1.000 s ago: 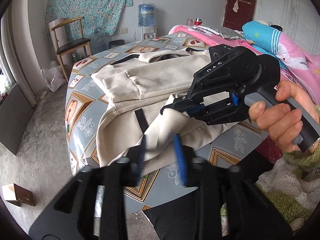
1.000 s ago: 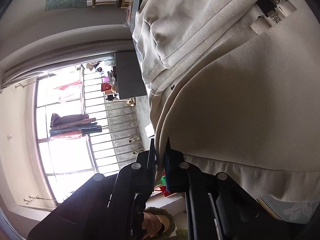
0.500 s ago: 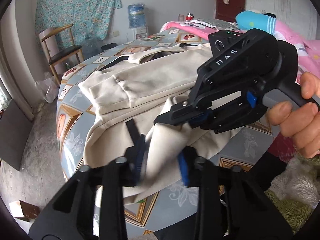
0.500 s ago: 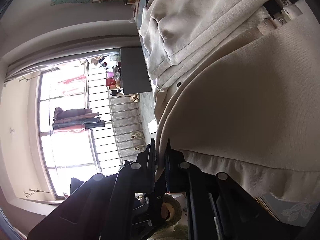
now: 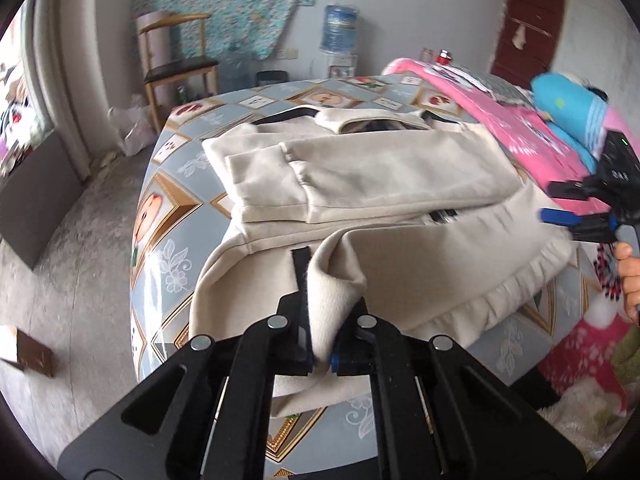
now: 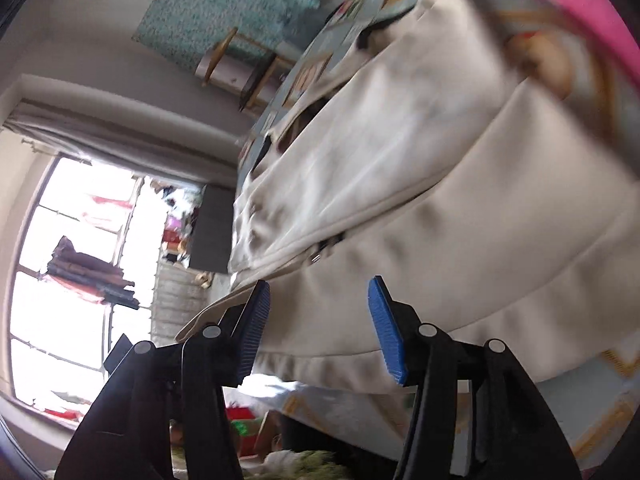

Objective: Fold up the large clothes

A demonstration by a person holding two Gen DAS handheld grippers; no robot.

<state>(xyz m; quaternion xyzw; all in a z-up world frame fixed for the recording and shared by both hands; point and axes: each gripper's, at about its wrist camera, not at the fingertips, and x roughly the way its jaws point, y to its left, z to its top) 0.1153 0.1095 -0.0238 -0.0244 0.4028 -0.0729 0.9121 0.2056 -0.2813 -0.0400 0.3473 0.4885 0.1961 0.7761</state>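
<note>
A cream hooded jacket point(image 5: 400, 176) lies partly folded on the patterned table point(image 5: 168, 216), sleeves laid across its body. My left gripper point(image 5: 326, 320) is shut on a bunched corner of its near hem beside the black zipper strip point(image 5: 301, 264). In the left wrist view my right gripper point(image 5: 560, 214) hangs at the far right, held by a hand point(image 5: 630, 280), off the cloth. Its own view shows the right gripper point(image 6: 320, 320) with jaws opening, blue pads point(image 6: 386, 328) apart, nothing between them, the jacket point(image 6: 440, 200) lying just beyond.
A bed with a pink quilt point(image 5: 500, 120) and a blue pillow point(image 5: 568, 108) runs along the table's right. A wooden chair point(image 5: 176, 64) and a water dispenser point(image 5: 340, 32) stand at the back wall. A small box point(image 5: 34, 354) lies on the floor at left.
My left gripper closed on the jacket's hem corner. My right gripper let go of that hem, opened, and swung away to the right edge of the table.
</note>
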